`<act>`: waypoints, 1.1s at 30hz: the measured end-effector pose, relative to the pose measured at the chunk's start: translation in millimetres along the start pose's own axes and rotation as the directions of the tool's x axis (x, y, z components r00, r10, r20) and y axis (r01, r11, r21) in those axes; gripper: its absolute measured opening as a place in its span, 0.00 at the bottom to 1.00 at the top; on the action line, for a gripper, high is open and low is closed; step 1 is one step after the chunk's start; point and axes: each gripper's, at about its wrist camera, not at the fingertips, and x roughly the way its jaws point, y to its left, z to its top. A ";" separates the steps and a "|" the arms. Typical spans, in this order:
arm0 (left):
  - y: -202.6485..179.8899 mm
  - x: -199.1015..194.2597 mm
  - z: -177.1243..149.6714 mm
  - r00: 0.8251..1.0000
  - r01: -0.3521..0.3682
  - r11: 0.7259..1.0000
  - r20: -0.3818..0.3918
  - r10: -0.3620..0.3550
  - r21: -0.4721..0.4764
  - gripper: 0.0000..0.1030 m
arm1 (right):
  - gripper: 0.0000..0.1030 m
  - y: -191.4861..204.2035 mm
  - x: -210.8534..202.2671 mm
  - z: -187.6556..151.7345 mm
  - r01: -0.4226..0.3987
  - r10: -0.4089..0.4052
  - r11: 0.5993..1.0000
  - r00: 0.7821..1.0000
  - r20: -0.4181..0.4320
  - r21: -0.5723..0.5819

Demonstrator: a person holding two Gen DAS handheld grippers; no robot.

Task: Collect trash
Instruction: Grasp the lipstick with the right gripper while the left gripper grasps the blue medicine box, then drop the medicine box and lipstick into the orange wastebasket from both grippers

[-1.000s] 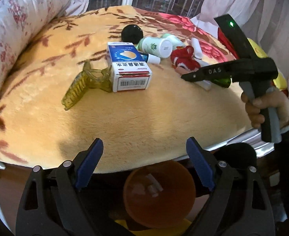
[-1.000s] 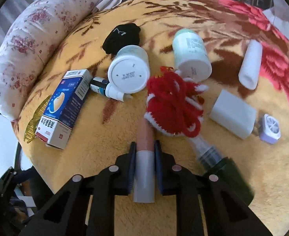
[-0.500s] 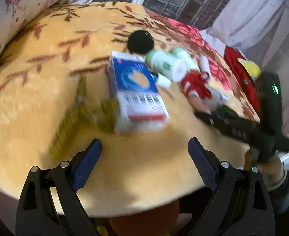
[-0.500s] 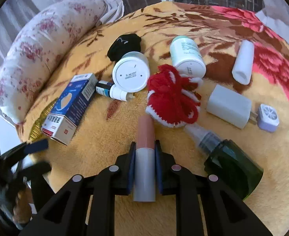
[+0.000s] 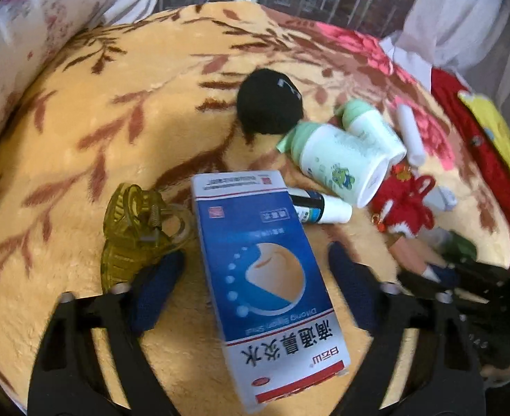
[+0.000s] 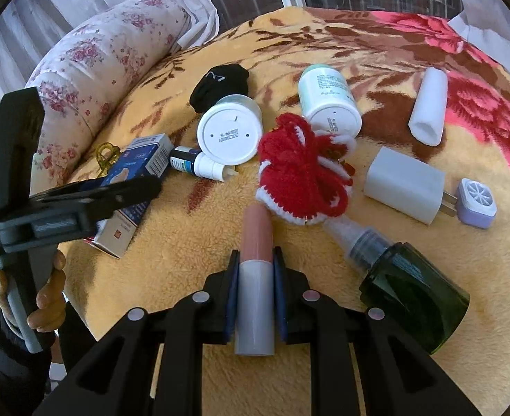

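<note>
Plush yellow blanket [image 6: 192, 277] with brown leaves and red flowers covers the bed beneath both claws; a floral pillow [image 6: 92, 66] and window curtains lie beyond. Left claw [image 5: 255, 263] is closing around the blue-and-white box [image 5: 265, 270], pads not yet touching. Right claw [image 6: 255, 267] clamps the pink lipstick tube [image 6: 255, 277].

Beside my left gripper [image 5: 255, 270]: hair clip [image 5: 137, 232] crowds left finger; blanket [image 5: 81, 138] beyond lies open; bottles [image 5: 341, 163] block right.
</note>
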 end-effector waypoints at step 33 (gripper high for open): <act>-87.0 -111.8 -206.2 0.987 -0.023 0.975 0.158 -0.012 0.219 0.52 | 0.17 43.8 -116.2 -174.3 0.009 -0.011 1.000 0.985 0.171 0.013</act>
